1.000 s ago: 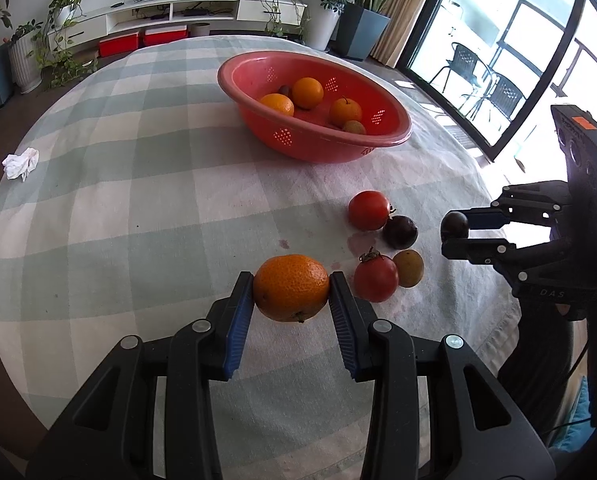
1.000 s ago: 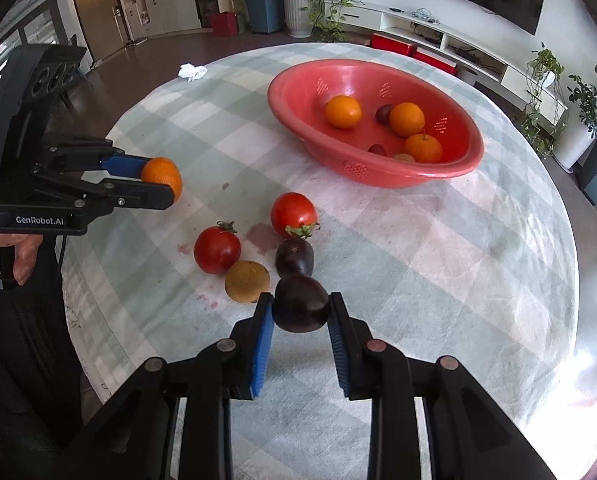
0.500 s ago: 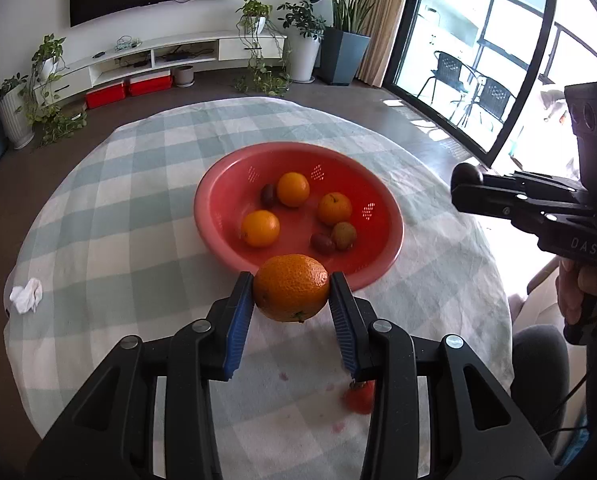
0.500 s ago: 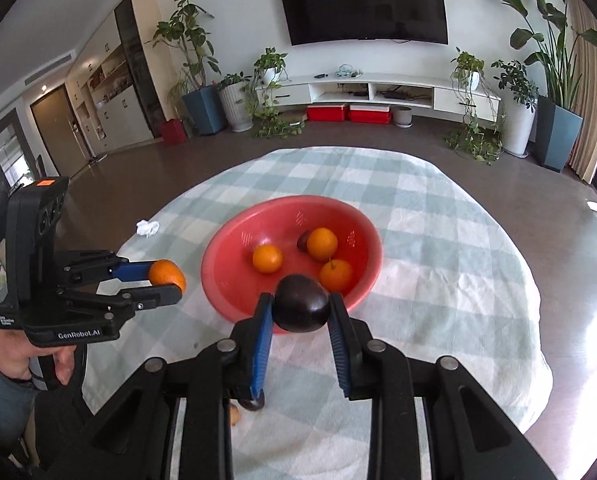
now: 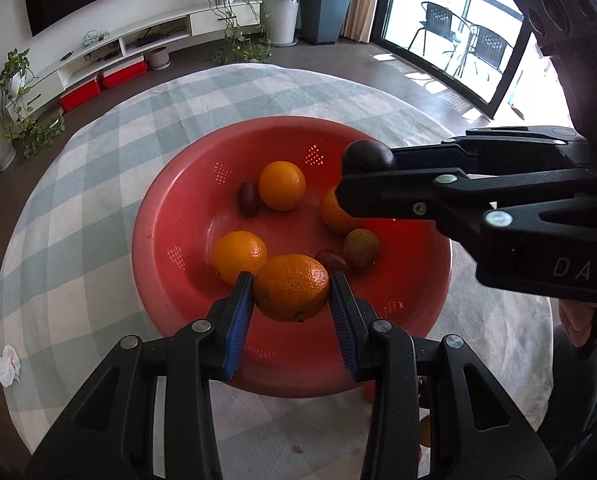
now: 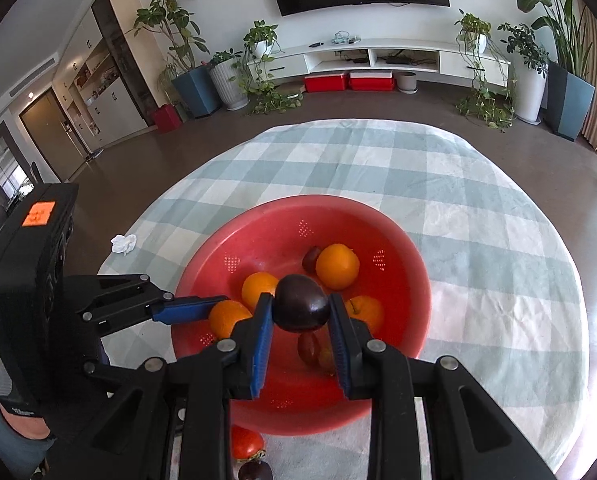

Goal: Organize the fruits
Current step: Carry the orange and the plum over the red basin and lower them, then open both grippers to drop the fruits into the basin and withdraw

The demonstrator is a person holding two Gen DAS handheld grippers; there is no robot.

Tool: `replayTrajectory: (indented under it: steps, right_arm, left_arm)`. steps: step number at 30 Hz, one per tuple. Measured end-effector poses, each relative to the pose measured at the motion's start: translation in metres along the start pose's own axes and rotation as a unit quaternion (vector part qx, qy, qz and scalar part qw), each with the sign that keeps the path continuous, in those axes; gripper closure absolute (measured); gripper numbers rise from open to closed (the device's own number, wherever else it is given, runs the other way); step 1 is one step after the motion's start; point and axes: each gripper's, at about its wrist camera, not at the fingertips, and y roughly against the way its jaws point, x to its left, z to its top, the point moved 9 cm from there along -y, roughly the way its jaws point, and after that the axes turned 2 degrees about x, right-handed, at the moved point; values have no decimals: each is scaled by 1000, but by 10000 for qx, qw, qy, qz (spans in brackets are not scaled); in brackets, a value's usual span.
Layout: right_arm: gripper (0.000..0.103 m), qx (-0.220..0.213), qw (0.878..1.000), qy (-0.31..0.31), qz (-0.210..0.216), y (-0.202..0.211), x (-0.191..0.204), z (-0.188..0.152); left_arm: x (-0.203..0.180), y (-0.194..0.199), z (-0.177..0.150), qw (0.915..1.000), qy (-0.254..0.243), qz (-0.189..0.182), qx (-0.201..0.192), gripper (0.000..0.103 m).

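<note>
In the left wrist view, an orange (image 5: 291, 288) is clamped between the blue pads of the left gripper (image 5: 291, 300) and is held above the near part of a red bowl (image 5: 158, 216). The bowl stands on a round table covered by a checked cloth (image 5: 78, 184). Inside the bowl three more oranges are seen, along with a greenish-brown fruit (image 5: 361, 242) and two small dark red fruits — one far left of centre, one near the middle. From the right, the right gripper (image 5: 368, 168) reaches over the bowl's far right side with a dark plum (image 5: 364, 157) pinched at its tips. A crumpled white tissue (image 5: 6, 365) lies on the cloth at the near left edge.

In the right wrist view, the plum (image 6: 301, 303) is gripped between the pads of the right gripper (image 6: 301, 312), above the bowl (image 6: 410, 280). The left gripper (image 6: 218, 312) comes in from the left with its orange (image 6: 227, 318) over the bowl's near left part. On the cloth, just near of the bowl's rim, a red tomato-like fruit (image 6: 247, 443) and another dark fruit (image 6: 254, 471) are left — both partly hidden by the gripper.
</note>
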Motion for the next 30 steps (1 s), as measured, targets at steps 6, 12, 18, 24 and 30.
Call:
replayTrajectory:
  steps: [6, 12, 18, 24, 30]
  right_arm:
    - [73, 402, 9991, 89, -83, -28, 1, -3]
    - [73, 666, 9969, 240, -340, -45, -2, -9]
    - [73, 723, 9960, 289, -433, -52, -5, -13]
    - [73, 717, 9959, 322, -452, -51, -6, -12]
    - [72, 708, 9959, 321, -457, -51, -5, -11]
  left_arm:
    - [0, -14, -1, 9998, -113, -9, 135, 67]
    - [-2, -20, -1, 9996, -194, 15, 185, 67]
    - [-1, -23, 0, 9996, -181, 60, 197, 67]
    - [-1, -23, -1, 9996, -173, 88, 192, 66]
    - [-3, -19, 0, 9997, -164, 97, 129, 53]
